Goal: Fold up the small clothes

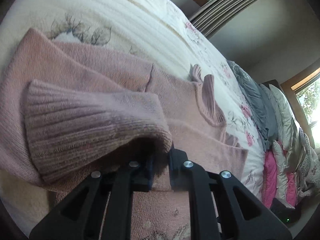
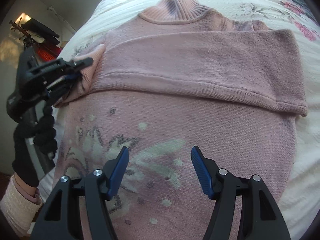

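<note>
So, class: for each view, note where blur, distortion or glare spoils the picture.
Left wrist: the sleeve cuff is close and smeared; the window at right is overexposed. Right wrist: the sweater is sharp, the fisheye bulges the bed, and the left gripper is slightly blurred.

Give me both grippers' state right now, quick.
Left gripper: shut on the ribbed cuff of the pink knitted sweater.
Right gripper: open, holding nothing, above the sweater.

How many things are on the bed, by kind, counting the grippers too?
Sweaters: 1, pink sweater
Grippers: 2, left gripper shut on the cuff, right gripper open
Bedspreads: 1, bedspread
Total: 4
</note>
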The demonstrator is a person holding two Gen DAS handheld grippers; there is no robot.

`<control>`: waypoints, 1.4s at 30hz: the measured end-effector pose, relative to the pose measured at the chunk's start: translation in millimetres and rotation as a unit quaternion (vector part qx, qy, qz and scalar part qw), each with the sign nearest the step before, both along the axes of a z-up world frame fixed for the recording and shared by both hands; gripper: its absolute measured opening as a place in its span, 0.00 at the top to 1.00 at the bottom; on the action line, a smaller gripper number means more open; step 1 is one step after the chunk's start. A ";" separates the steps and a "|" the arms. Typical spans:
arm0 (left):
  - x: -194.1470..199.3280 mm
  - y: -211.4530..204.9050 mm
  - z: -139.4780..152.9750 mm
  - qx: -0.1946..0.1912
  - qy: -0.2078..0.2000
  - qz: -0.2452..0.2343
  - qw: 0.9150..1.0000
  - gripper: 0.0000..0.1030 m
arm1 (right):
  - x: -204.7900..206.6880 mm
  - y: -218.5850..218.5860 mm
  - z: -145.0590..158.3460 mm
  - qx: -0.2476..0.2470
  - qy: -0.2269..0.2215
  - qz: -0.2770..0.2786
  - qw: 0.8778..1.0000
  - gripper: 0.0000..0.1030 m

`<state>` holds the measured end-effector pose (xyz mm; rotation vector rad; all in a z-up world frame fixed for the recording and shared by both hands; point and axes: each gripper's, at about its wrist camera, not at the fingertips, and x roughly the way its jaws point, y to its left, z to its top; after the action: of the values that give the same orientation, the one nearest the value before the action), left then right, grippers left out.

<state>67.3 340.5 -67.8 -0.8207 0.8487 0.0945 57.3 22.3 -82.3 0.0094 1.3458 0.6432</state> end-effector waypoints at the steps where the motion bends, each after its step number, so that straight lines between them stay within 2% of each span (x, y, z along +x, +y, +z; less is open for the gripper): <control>1: -2.1 -0.4 -5.1 0.000 0.004 0.001 1.000 0.88 | 0.3 -1.5 -1.1 0.000 0.001 0.000 1.000 0.37; 2: -3.8 -1.0 -6.9 0.000 0.005 -0.001 1.000 0.85 | 0.2 -3.9 -1.7 0.000 0.001 -0.001 1.000 0.37; 6: -14.9 -1.1 -7.4 0.003 0.007 -0.011 1.000 0.84 | 1.4 -2.7 -5.6 -0.003 0.006 -0.001 1.000 0.37; 10: -30.9 -4.7 1.1 -0.001 0.016 -0.043 0.999 0.82 | 5.3 7.4 -3.4 -0.001 0.004 0.001 1.000 0.37; 13: -61.8 2.1 20.0 0.026 0.010 -0.062 0.998 0.81 | 11.2 18.4 3.8 0.011 0.002 0.006 1.000 0.37; 15: -82.9 19.4 34.1 0.047 0.001 -0.049 0.998 0.79 | 17.7 29.9 9.8 0.026 0.003 0.009 1.000 0.37; 17: -93.8 42.6 44.1 0.071 -0.001 -0.021 0.997 0.72 | 24.6 46.1 16.2 0.046 0.006 0.014 0.999 0.37; 20: -90.5 81.8 45.6 0.106 0.018 0.024 0.994 0.71 | 40.5 79.6 25.6 0.092 0.019 0.026 0.995 0.35; 23: -76.6 108.9 31.8 0.107 0.050 0.055 0.991 0.71 | 60.7 116.8 25.8 0.115 0.036 0.030 0.992 0.34; 27: -61.9 119.5 3.5 0.103 0.099 0.049 0.988 0.71 | 77.8 159.7 11.3 0.137 0.084 0.034 0.986 0.33; 30: -65.0 123.0 -1.8 0.101 0.093 0.050 0.989 0.70 | 80.1 180.8 -4.8 0.127 0.104 0.044 0.985 0.33; 31: -66.5 124.0 -1.7 0.097 0.091 0.048 0.990 0.70 | 80.5 187.4 -11.0 0.126 0.115 0.044 0.984 0.36; 32: -67.7 126.1 -1.3 0.092 0.089 0.048 0.991 0.70 | 80.7 191.4 -14.3 0.128 0.120 0.042 0.984 0.52; 33: -69.7 128.3 -0.6 0.088 0.089 0.048 0.991 0.70 | 77.1 191.1 -17.1 0.136 0.127 0.041 0.982 0.63; 34: -71.2 129.9 0.6 0.084 0.089 0.049 0.991 0.70 | 76.7 191.7 -19.2 0.138 0.128 0.039 0.981 0.81; 36: -76.4 132.8 6.5 0.083 0.090 0.050 0.991 0.70 | 76.1 187.8 -17.2 0.141 0.116 0.036 0.982 0.88; 39: -87.7 135.8 20.8 0.087 0.071 0.056 0.992 0.70 | 74.9 174.6 -4.5 0.158 0.101 0.036 0.982 0.89; 42: -82.9 126.1 33.3 0.091 0.053 0.053 0.993 0.70 | 76.7 149.4 15.4 0.171 0.079 0.026 0.982 0.89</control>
<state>-15.7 466.6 -34.5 -0.6929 0.8824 0.3082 134.0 171.8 -66.9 0.3098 1.3751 0.9282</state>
